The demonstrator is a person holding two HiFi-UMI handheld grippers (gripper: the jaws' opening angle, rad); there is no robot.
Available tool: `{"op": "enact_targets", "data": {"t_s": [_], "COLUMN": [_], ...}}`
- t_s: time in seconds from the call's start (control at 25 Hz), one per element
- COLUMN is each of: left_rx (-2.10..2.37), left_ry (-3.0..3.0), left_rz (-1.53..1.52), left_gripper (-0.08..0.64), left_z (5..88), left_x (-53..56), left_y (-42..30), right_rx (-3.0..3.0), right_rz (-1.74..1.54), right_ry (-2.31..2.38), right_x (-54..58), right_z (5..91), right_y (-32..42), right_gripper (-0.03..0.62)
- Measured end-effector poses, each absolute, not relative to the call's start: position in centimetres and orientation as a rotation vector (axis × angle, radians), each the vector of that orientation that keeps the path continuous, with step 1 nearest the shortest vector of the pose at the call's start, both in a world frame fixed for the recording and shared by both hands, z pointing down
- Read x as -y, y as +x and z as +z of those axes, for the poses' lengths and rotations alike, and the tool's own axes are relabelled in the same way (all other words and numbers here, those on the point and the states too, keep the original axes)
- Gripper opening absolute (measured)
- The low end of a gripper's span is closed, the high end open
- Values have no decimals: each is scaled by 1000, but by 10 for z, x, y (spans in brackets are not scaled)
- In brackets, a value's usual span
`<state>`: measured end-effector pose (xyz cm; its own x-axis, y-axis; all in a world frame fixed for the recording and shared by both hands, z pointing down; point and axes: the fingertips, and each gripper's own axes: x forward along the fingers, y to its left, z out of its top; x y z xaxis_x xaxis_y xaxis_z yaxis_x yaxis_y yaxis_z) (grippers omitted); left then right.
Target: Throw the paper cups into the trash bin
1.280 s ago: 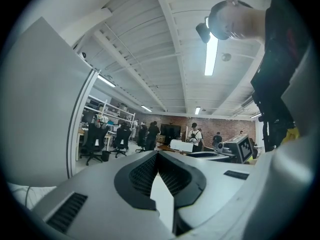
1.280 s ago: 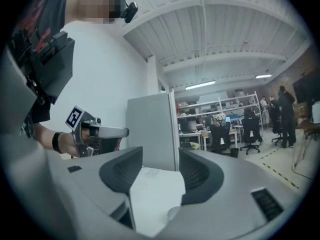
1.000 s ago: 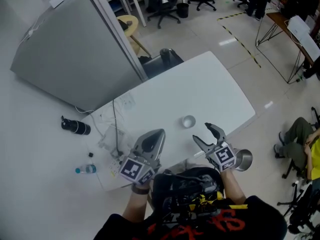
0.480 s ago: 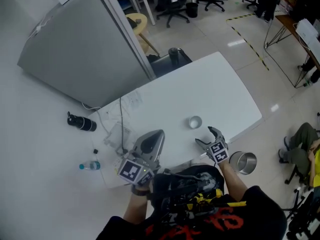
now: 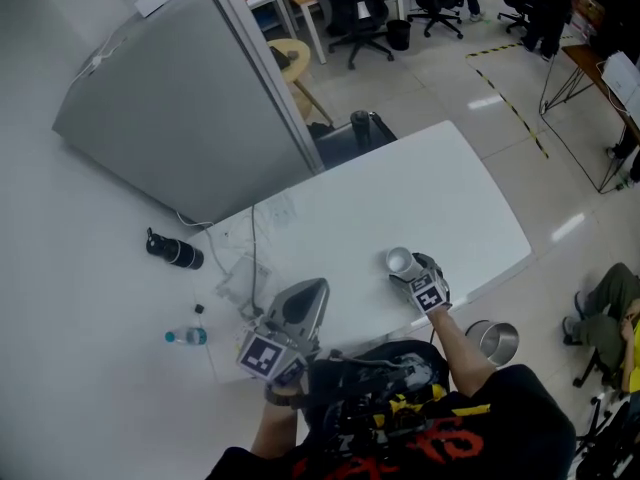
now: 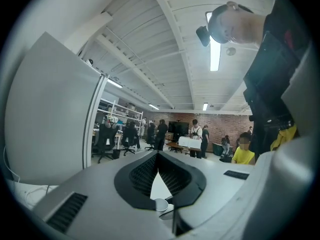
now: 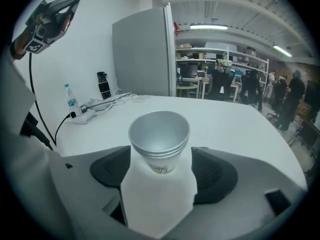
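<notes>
Above the table (image 5: 450, 198), right gripper's (image 5: 415, 266) just-opened fingers (image 7: 216, 176) flank paper cups (image 7: 160, 136).

No legible text anywhere.
- Paper cups (image 7: 159, 134): small dark print low on outer wall, too blurred to read.
- Left gripper (image 5: 318, 288), right gripper (image 5: 409, 266): black-and-white square marker on cube of each; pattern only, no letters or digits.
- Shirt (image 5: 455, 438): red print, unreadable.
- Water bottle (image 7: 71, 103): label too small to read.
</notes>
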<state>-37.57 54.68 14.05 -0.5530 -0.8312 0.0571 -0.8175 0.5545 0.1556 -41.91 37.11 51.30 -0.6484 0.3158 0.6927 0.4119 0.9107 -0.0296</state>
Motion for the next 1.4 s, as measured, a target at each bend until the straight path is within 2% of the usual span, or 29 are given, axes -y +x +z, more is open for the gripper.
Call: {"op": "enact_targets", "data": {"t_s": [0.08, 0.16, 0.36, 0.68, 1.0, 1.4], "left_rx": [2662, 2665, 2652, 2556, 2316, 1964], "left_ry": [1404, 1402, 1399, 1526, 1800, 2178], "left_rz": [-167, -163, -183, -216, -236, -253], "left_gripper": [1, 1, 1, 1, 1, 1], "left_z": [142, 142, 145, 153, 159, 157], "left_x": [-548, -549, -548, -520, -461, -376], "left_y": [-374, -374, -377, -380, -354, -292], "right_rx": [2315, 2314, 2368, 2590, 2799, 2931], "right_rz": [-164, -132, -86, -34, 37, 30], "right_ry": [-537, -570, -611, -478, -263, 15], "right_x": [-377, -383, -391, -363, -319, -282], "right_z": [517, 517, 490, 383, 266, 188], "right_y": [-427, -432, -437, -425, -359, -257], "right_gripper": [391, 336, 331, 333, 334, 334]}}
